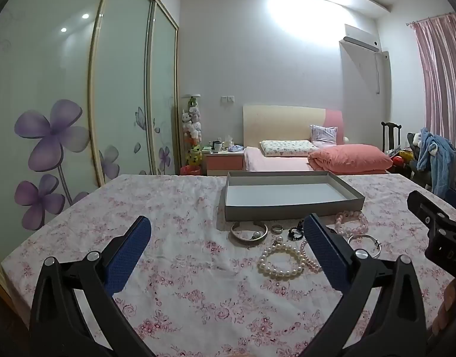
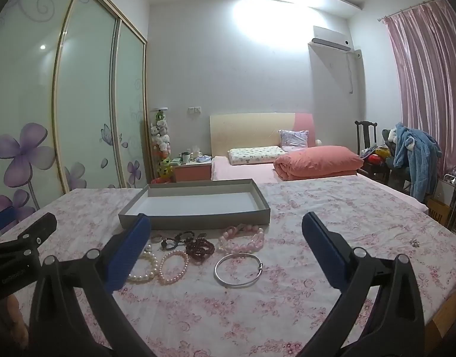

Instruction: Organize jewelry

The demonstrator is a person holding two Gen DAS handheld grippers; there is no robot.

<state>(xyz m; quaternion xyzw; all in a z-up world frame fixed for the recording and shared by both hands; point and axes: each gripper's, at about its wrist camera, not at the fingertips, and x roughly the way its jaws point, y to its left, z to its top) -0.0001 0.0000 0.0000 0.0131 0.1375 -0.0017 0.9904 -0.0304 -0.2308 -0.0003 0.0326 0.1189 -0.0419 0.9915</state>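
Observation:
A shallow grey tray point(image 1: 290, 207) point(image 2: 198, 219) lies empty on the floral tablecloth. In front of it lie several pieces of jewelry: a wide silver bangle point(image 1: 248, 232), a small ring point(image 1: 277, 228), a white pearl bracelet point(image 1: 280, 260) point(image 2: 144, 263), a pink pearl bracelet point(image 2: 172, 267), dark red beads point(image 2: 199, 247), a pink bead bracelet point(image 1: 351, 223) point(image 2: 242, 239) and a thin silver bangle point(image 1: 364, 244) point(image 2: 238, 269). My left gripper point(image 1: 228, 226) is open, above the cloth left of the jewelry. My right gripper point(image 2: 226, 223) is open, above the thin bangle.
The table point(image 1: 198, 297) is covered with a pink floral cloth. A small trinket point(image 2: 414, 242) lies near the right edge. Behind are a bed point(image 2: 287, 163), a wardrobe point(image 1: 79, 104) and a chair with clothes point(image 2: 412, 154).

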